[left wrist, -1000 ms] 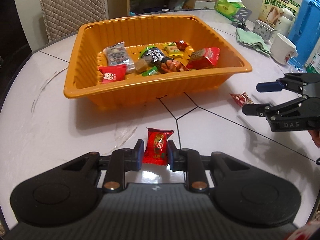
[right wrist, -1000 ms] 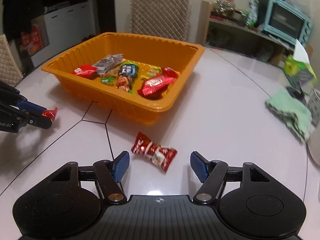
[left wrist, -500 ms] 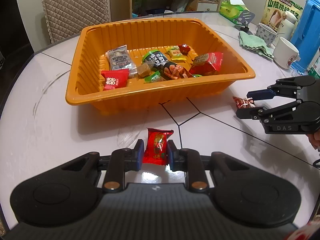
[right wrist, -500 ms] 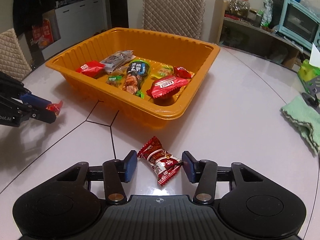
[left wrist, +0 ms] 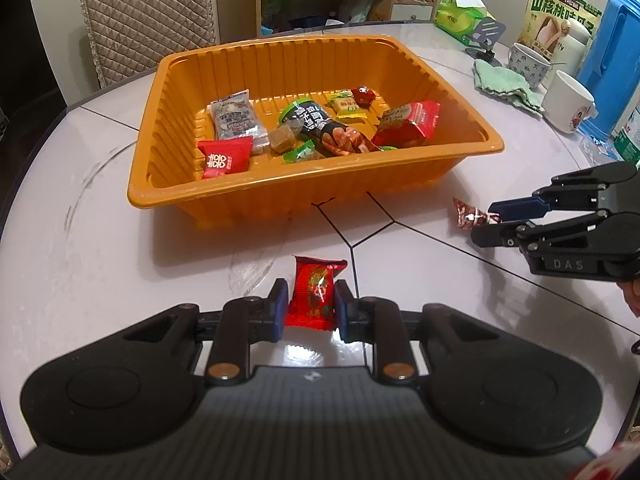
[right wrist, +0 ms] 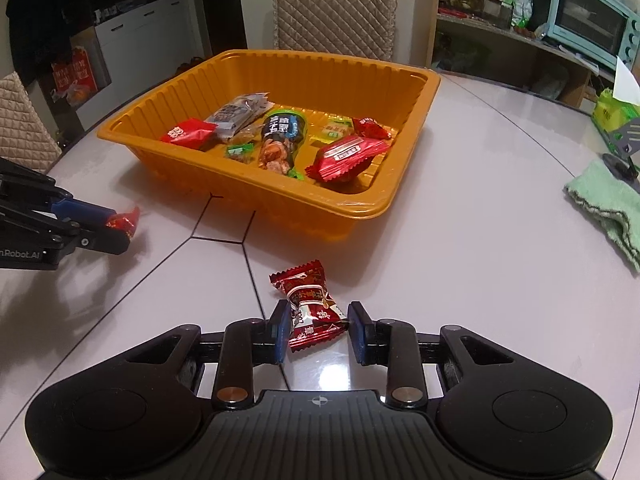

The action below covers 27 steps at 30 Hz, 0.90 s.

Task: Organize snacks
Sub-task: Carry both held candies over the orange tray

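Most of the snacks already lie inside the ribbed orange plastic tray (left wrist: 472,148): a grey-and-white foil packet, a flat red square sachet, a dark tubular pack, a brown cube, small green and yellow sweets, a round red-wrapped sweet and a crinkled red pillow pack. Two pieces are still outside it, on the pale glossy tabletop (left wrist: 80,248) in front of the tray's near wall, and each is now between a set of jaws.

The left gripper (left wrist: 309,307) is clenched on a bright red crimped-edge candy wrapper (left wrist: 314,294), which stands upright between the blue pads just in front of the tray's near wall.

The right gripper (right wrist: 319,330) is closing its jaws around a dark red and white twist-end candy (right wrist: 313,307) that lies flat on the tabletop, off the tray's near right corner. The left pad looks to be touching the wrapper, while the right pad meets only the tip of its crimped edge, so the grip does not look firm yet.

Judging by this, the sorting is nearly finished: what remains is to lift both sweets over the near rim and drop them in. The thin, slick film of both wrappers will crumple under pressure and could slip.
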Available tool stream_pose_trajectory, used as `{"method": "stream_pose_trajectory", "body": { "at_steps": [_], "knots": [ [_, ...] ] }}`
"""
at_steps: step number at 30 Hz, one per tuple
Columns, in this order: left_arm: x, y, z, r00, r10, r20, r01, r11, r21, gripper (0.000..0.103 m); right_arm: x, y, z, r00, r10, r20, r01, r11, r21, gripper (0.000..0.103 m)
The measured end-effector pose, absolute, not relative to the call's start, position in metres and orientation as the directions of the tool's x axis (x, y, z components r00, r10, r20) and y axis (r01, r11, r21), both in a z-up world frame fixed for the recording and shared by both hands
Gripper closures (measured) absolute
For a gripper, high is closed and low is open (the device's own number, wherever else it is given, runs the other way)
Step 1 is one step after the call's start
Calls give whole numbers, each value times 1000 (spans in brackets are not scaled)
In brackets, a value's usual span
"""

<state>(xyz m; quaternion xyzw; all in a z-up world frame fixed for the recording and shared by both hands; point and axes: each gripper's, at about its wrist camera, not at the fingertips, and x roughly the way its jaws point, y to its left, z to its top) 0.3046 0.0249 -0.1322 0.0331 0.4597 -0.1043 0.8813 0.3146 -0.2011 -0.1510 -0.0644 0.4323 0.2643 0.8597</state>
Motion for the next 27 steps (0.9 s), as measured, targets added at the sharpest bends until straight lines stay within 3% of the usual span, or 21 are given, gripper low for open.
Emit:
{"method": "stream_pose_trajectory", "body": {
  "at_steps": [27],
  "knots": [
    [279, 34, -94, 623, -180, -761, 195, 978, -71, 81, 273, -186, -104, 525, 495, -692, -543, 821, 176, 72]
  ]
}}
